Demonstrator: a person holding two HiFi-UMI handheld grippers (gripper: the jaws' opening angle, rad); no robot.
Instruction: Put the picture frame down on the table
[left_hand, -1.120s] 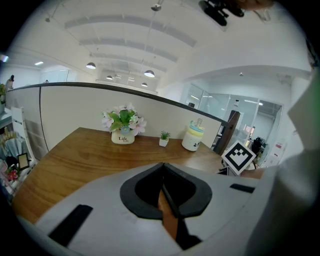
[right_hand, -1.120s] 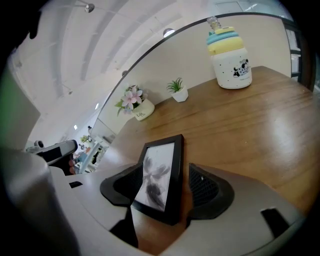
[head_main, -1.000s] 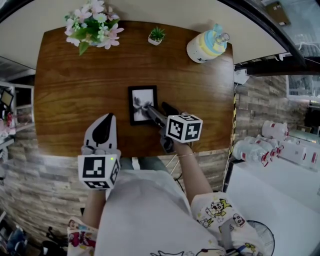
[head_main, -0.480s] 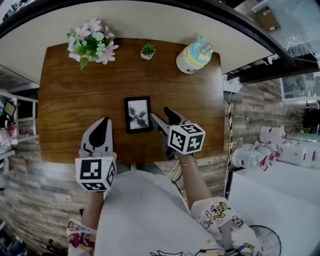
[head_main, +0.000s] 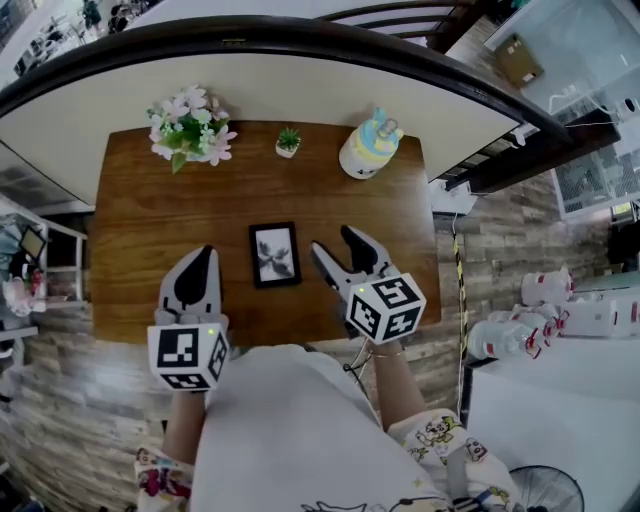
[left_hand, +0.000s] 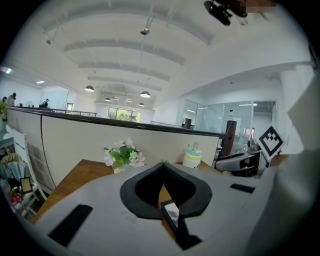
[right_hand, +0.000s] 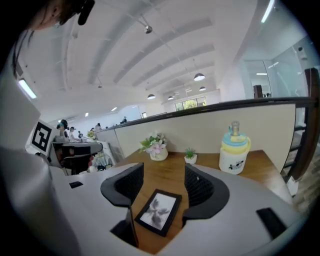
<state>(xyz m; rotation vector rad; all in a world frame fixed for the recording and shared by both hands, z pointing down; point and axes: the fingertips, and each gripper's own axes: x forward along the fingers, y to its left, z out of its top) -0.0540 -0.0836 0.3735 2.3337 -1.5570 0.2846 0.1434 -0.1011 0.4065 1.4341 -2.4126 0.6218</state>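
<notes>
Frame: black rectangular picture frame (head_main: 275, 254) flat on brown wooden surface (head_main: 130, 230).
Left tongs (head_main: 205, 254): closed, empty; mostly hiding frame in own view.
Right tongs (head_main: 340, 243): open, empty.

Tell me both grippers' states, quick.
Left gripper: shut, empty.
Right gripper: open, empty; frame lies on the table.

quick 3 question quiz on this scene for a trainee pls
1. True or false: the picture frame lies flat on the table, with no jaws on it.
2. Which gripper's jaws stand apart? A) left B) right C) both
3. Fill in: between the flowers and the bottle stands a small potted ____.
Key: 1 true; 2 B, the right gripper; 3 plant.
</notes>
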